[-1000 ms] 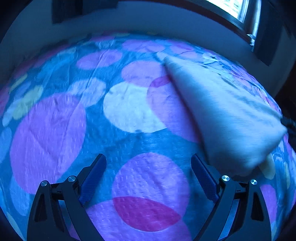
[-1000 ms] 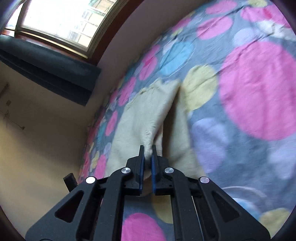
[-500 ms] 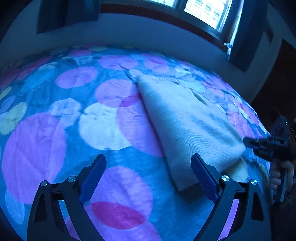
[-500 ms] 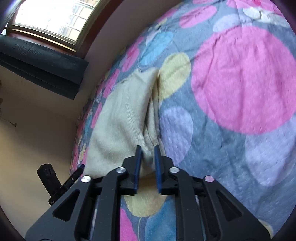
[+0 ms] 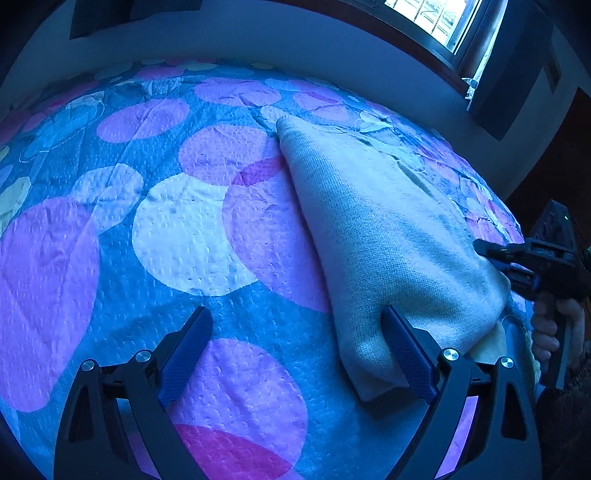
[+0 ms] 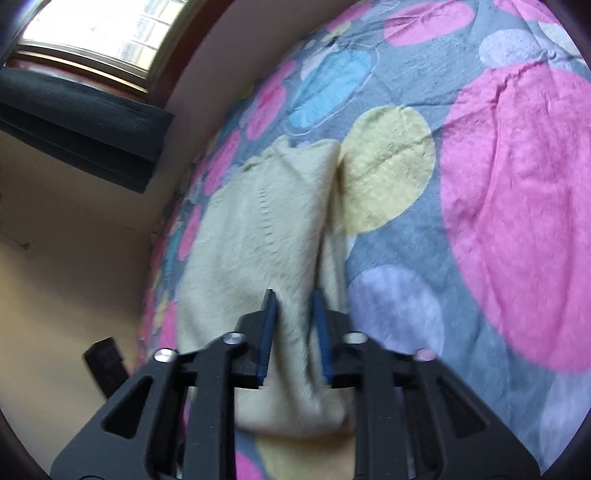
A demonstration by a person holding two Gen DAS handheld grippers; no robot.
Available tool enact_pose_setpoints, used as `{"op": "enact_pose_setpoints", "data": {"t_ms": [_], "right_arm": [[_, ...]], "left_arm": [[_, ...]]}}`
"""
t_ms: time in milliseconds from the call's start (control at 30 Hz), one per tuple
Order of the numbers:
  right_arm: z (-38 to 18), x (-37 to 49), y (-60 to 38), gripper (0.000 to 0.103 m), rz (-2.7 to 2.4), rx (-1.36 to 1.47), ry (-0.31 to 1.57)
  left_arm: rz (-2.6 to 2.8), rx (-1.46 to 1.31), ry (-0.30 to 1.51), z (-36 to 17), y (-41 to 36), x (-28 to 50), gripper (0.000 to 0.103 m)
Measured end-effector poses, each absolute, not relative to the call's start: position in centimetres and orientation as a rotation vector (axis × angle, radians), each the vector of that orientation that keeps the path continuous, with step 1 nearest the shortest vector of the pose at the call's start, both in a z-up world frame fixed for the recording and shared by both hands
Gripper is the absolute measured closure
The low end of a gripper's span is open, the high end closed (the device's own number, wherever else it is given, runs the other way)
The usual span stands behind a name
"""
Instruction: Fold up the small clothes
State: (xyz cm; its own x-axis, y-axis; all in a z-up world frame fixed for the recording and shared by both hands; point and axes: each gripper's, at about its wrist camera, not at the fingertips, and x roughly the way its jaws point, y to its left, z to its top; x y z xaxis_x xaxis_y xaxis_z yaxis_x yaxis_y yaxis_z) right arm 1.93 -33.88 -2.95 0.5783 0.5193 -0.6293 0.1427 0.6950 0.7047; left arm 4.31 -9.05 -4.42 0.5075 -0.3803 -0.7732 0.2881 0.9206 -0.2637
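Observation:
A cream knitted garment (image 5: 376, 229) lies folded lengthwise on the spotted bedspread (image 5: 184, 229). It also shows in the right wrist view (image 6: 258, 236). My left gripper (image 5: 295, 343) is wide open just above the bedspread, its right finger touching the garment's near corner. My right gripper (image 6: 293, 325) has its jaws a little apart, with the garment's near edge lying loose between them. The right gripper also appears at the right edge of the left wrist view (image 5: 495, 258), at the garment's corner.
The bedspread (image 6: 517, 206) has large pink, yellow, blue and lilac circles. A wall and a window (image 5: 436, 22) run behind the bed. A dark curtain (image 6: 74, 122) hangs below the window in the right wrist view. The bed's edge falls off at the left there.
My right gripper lowered the lifted garment edge onto the bed and its jaws parted, letting go. The left gripper moved closer to the garment's near corner.

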Motion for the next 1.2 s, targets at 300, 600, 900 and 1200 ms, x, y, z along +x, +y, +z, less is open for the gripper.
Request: {"op": "enact_pose_setpoints", "data": {"t_ms": [300, 600, 900, 1200], "right_arm": [[-4.3, 1.5, -35.3, 0.098, 0.262, 0.858, 0.924], [-2.3, -3.7, -34.6, 0.058, 0.258, 0.821, 0.933], [-4.1, -4.7, -33.7, 0.087, 0.239, 0.754, 0.986], [-4.9, -5.0, -34.7, 0.089, 0.262, 0.790, 0.966]], "left_arm": [[-0.413, -0.093, 0.953, -4.8, -9.1, 4.4, 0.010], [-0.419, -0.107, 0.950, -4.8, -8.9, 4.4, 0.010], [-0.420, -0.109, 0.951, -4.9, -8.8, 4.3, 0.010], [-0.420, -0.110, 0.950, -4.9, -8.8, 4.3, 0.010]]}}
